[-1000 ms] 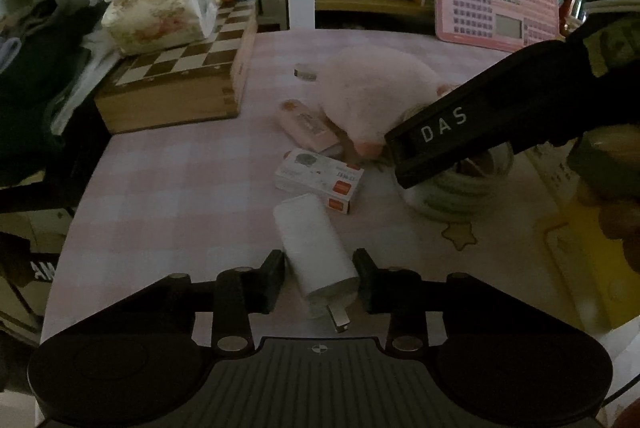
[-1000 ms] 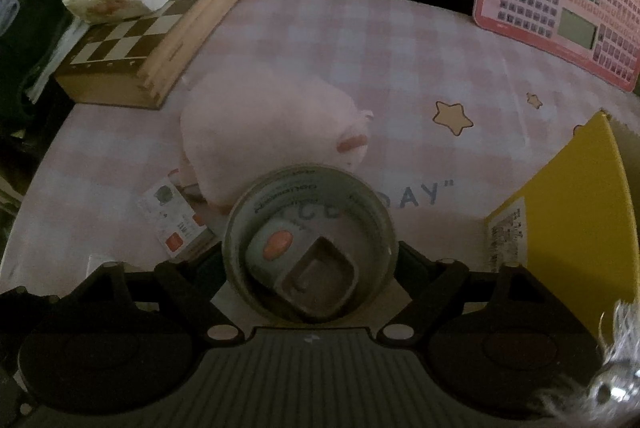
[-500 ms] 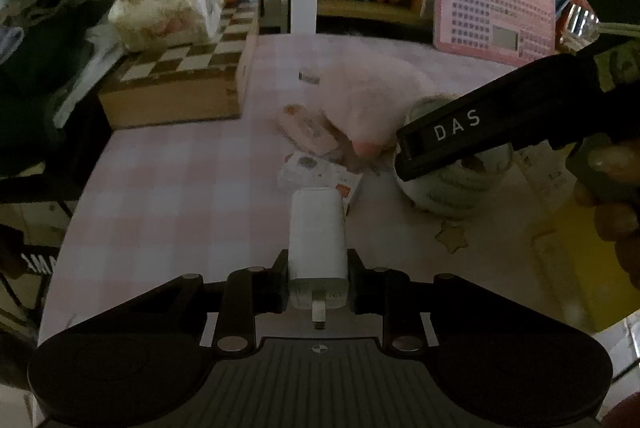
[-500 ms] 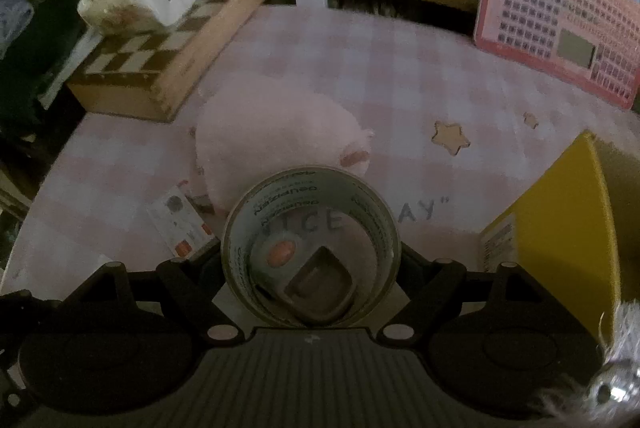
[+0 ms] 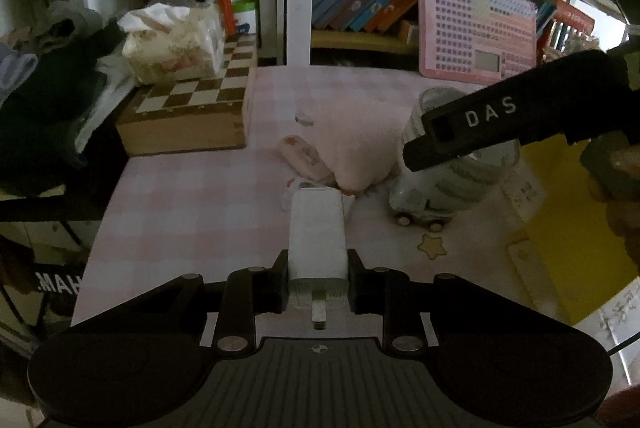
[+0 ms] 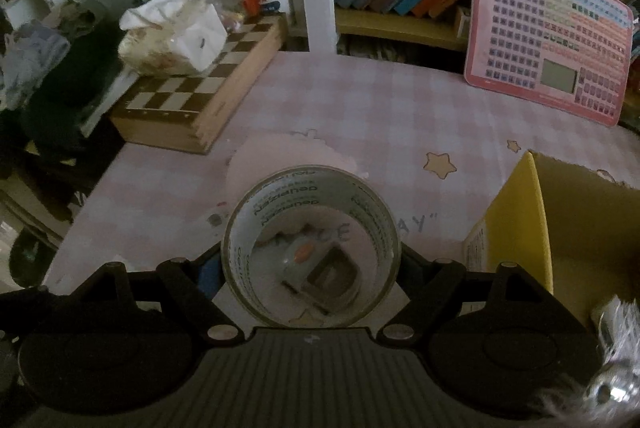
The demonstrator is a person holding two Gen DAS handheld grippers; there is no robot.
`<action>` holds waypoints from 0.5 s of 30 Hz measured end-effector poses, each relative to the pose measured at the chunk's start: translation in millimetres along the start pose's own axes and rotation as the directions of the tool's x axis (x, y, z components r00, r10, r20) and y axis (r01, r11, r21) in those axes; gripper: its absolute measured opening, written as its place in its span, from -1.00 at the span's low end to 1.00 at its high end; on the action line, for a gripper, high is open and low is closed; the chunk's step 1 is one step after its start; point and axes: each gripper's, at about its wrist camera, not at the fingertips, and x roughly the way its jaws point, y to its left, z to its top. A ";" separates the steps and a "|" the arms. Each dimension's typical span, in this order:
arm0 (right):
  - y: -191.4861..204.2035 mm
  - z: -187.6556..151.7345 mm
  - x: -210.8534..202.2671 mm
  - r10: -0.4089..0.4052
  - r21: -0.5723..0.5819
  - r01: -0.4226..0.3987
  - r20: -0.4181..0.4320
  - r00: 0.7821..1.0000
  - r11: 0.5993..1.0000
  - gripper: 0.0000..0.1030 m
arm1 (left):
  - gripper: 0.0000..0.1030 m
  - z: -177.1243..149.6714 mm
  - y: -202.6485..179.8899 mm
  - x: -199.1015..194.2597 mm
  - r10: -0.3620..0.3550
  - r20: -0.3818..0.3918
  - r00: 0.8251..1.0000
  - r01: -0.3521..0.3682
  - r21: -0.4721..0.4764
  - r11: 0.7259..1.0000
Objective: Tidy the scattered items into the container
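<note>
Pink checkered tablecloth (image 5: 192, 212) under charger-gripping left tongs (image 5: 318, 282), tape-gripping right tongs (image 6: 310, 252)

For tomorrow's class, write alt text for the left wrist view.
The left claw grips a white charger above a pink checked table. At right, the right claw holds a tape roll over a toy truck.

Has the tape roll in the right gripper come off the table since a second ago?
Yes. The tape roll rose above the toy truck that it had ringed.
</note>
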 end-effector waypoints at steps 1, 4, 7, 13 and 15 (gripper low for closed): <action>0.6 -1.8 -3.6 0.005 0.003 -0.005 0.003 1.000 1.000 0.60 | -0.51 -0.1 -0.1 -3.9 -0.005 0.004 1.000 0.005 0.001 1.000; 2.7 -8.2 -16.6 0.018 0.011 -0.018 0.016 1.000 1.000 0.60 | -0.51 -0.8 -0.9 -16.8 -0.017 0.021 1.000 0.017 0.006 1.000; 4.7 -15.1 -29.9 0.030 0.015 -0.030 0.029 0.999 0.999 0.60 | -0.51 -1.3 -1.3 -29.8 -0.031 0.038 0.999 0.031 0.009 0.999; 8.4 -32.1 -55.1 0.046 0.024 -0.047 0.042 0.998 0.999 0.60 | -0.51 -5.6 -3.8 -53.1 -0.052 0.063 0.997 0.051 0.022 0.998; 10.4 -39.1 -63.3 0.049 0.025 -0.050 0.046 0.998 0.998 0.60 | -0.51 -8.2 -3.7 -60.5 -0.061 0.067 0.996 0.059 0.022 0.998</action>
